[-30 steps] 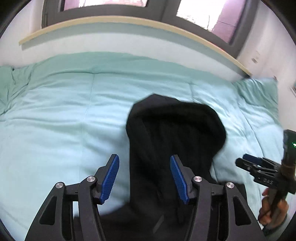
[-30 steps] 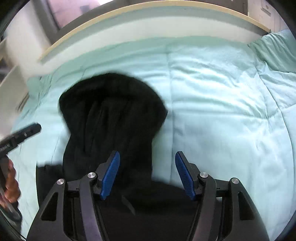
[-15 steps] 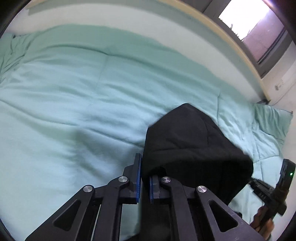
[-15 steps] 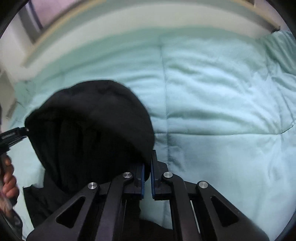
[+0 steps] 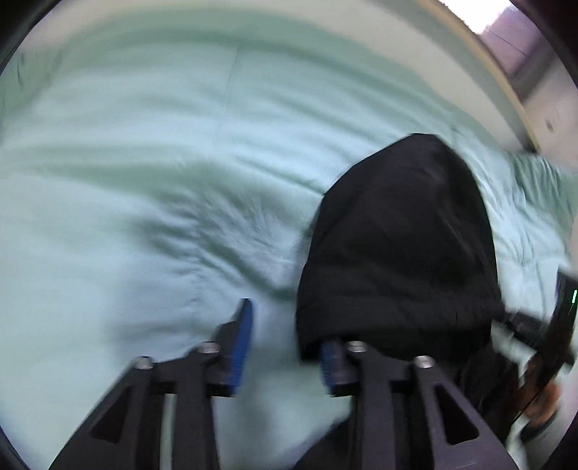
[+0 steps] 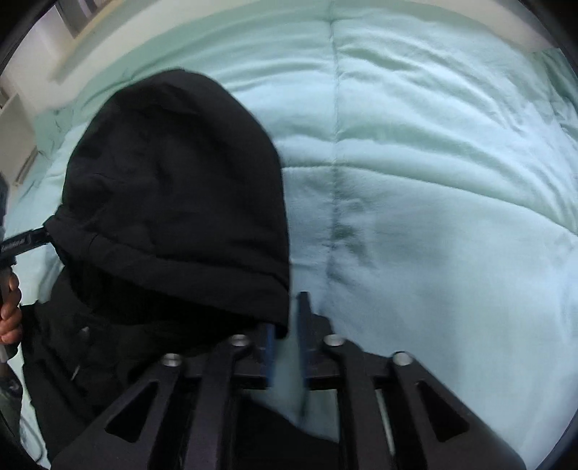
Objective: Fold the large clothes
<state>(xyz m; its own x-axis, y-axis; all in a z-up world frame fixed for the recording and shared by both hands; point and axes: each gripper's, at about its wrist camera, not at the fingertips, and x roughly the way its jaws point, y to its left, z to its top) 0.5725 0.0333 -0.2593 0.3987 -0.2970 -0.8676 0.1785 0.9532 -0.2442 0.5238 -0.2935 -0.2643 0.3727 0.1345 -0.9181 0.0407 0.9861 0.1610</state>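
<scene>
Open quilt (image 5: 144, 180) beside black garment (image 5: 397, 235)

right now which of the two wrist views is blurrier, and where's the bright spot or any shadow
Left wrist view: the blurrier one, its bedding smeared and the left gripper soft-edged; window glare burns the top right corner. Right wrist view: sharper, with quilt creases and the black hood fairly crisp, though the right gripper is streaked; a faint shadow lies beside the hood. Both bend straight edges, fisheye fashion.

1. One black hooded garment (image 5: 401, 246), hood up, on the bed.
2. One mint-green quilt (image 6: 433, 180) covering the bed.
3. Two hand-held grippers: the left (image 5: 285, 347) and the right (image 6: 287, 347), each with two blue pads.
4. One bare hand (image 6: 10, 314) at the frame edge.
</scene>
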